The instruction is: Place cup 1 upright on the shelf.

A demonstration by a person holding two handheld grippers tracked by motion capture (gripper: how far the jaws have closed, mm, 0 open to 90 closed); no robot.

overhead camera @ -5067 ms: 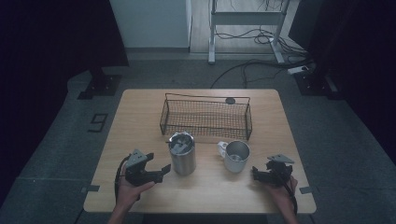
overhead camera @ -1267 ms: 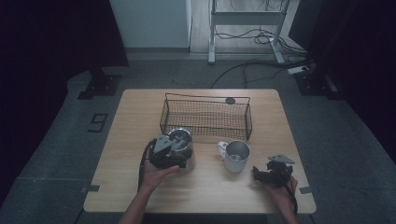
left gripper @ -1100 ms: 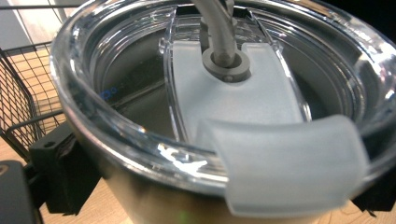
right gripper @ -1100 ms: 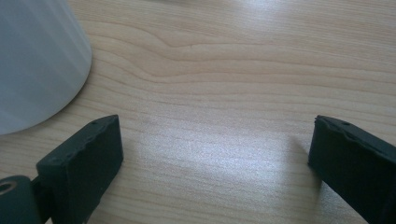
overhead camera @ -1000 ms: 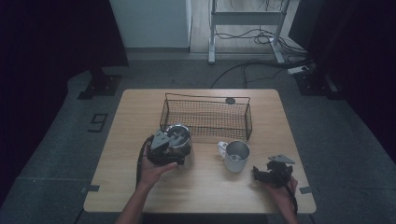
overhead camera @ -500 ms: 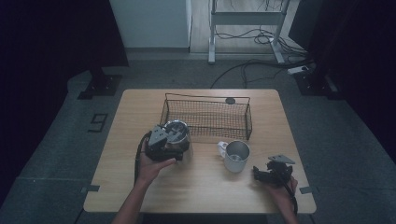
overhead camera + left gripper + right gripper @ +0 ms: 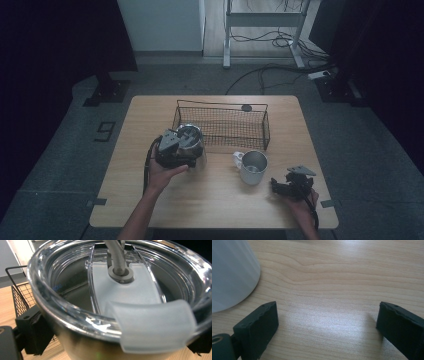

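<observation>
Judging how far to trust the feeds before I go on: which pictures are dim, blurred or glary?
High view: dim, room edges nearly black, table readable. Left gripper view: the tumbler sits so close that its front lid tab is soft, with small glare spots on the clear rim. Right gripper view: sharp wood grain, a pale sheen between the jaws of the right gripper, and the mug a washed-out blur.

- Left gripper (image 7: 186, 148) being held in the left hand (image 7: 164, 172), forearm angling in from the bottom edge, fingers (image 7: 33, 333) clamping from both sides.
- Right gripper (image 7: 278, 186) lying low at the right, fingers (image 7: 257, 327) spreading wide apart, gripping nothing.
</observation>
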